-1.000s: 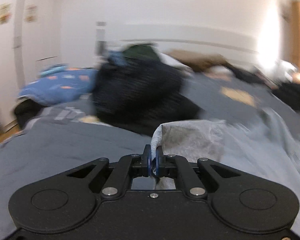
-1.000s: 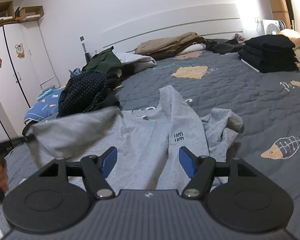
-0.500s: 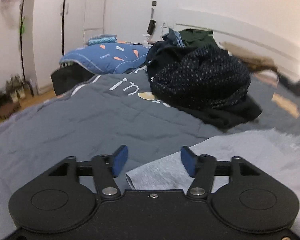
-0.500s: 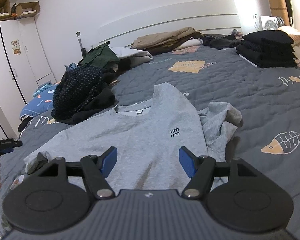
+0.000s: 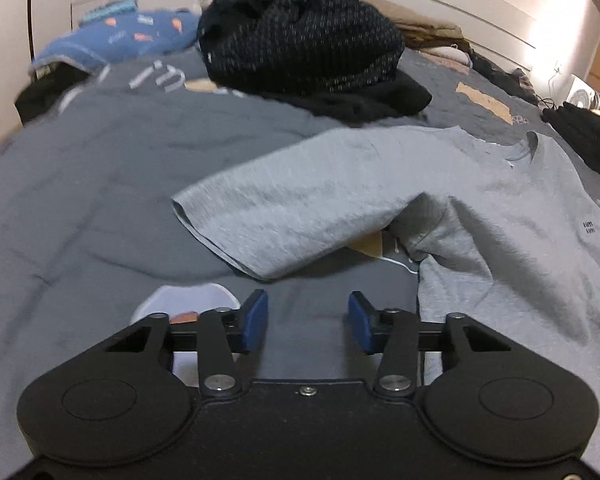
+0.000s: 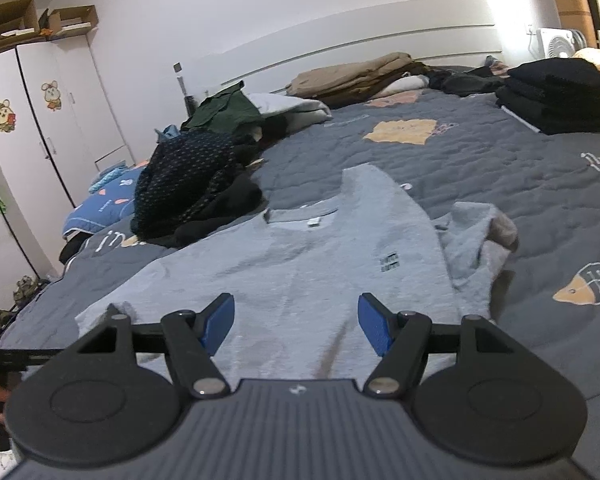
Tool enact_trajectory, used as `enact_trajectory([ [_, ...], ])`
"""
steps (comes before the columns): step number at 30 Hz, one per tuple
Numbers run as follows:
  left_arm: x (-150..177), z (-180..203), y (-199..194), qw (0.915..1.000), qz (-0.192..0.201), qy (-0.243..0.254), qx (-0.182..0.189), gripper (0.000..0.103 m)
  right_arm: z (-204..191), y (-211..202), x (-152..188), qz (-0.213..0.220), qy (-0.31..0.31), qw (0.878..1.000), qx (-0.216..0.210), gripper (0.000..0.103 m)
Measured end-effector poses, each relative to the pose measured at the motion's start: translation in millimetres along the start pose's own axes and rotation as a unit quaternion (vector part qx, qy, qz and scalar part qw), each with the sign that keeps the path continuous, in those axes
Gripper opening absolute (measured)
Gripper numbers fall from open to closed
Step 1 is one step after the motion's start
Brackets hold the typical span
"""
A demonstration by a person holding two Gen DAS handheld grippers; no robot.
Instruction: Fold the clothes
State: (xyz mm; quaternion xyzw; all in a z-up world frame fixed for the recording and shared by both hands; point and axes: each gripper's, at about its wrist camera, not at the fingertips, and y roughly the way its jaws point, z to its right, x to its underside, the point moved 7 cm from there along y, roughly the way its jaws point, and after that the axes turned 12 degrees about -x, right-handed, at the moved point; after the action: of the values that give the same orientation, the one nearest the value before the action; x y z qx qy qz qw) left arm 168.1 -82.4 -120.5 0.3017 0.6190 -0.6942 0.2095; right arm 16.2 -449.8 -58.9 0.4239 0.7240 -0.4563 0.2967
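Observation:
A grey T-shirt (image 5: 480, 200) lies face up on the dark grey quilt (image 5: 100, 184). Its near sleeve (image 5: 284, 204) is spread flat toward the left. My left gripper (image 5: 308, 316) hovers just short of that sleeve's hem, tipped down at the quilt. Its jaws are closing with nothing between them. In the right wrist view the T-shirt (image 6: 320, 264) spreads out ahead, and its far sleeve (image 6: 476, 240) is bunched up at the right. My right gripper (image 6: 296, 320) stands open over the shirt's lower part, holding nothing.
A heap of dark clothes (image 6: 188, 184) lies beyond the shirt's collar, and a blue patterned pillow (image 5: 120, 36) sits at the bed's left edge. Folded black clothes (image 6: 556, 92) and tan ones (image 6: 352, 76) are at the back. A white wardrobe (image 6: 40, 120) stands left.
My left gripper let go of the grey sleeve, opened, then sank and tipped down toward the bed. The sleeve now lies flat on the quilt. The right gripper stayed put.

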Motion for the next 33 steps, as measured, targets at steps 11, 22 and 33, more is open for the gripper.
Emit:
enact_trajectory([
  [11, 10.4, 49.7, 16.6, 0.9947, -0.053, 0.009, 0.087, 0.007, -3.1, 12.8, 13.6, -0.028, -0.01, 1.0, 0.0, 0.067],
  [22, 9.5, 33.8, -28.6, 0.9911, -0.06, 0.066, 0.099, 0.008, 0.7, 11.9, 13.2, -0.03, 0.002, 1.0, -0.002, 0.067],
  [33, -21.4, -58.4, 29.3, 0.9777, -0.038, -0.201, 0.046, 0.037, -1.7, 16.9, 17.5, -0.039, 0.0, 0.999, -0.005, 0.067],
])
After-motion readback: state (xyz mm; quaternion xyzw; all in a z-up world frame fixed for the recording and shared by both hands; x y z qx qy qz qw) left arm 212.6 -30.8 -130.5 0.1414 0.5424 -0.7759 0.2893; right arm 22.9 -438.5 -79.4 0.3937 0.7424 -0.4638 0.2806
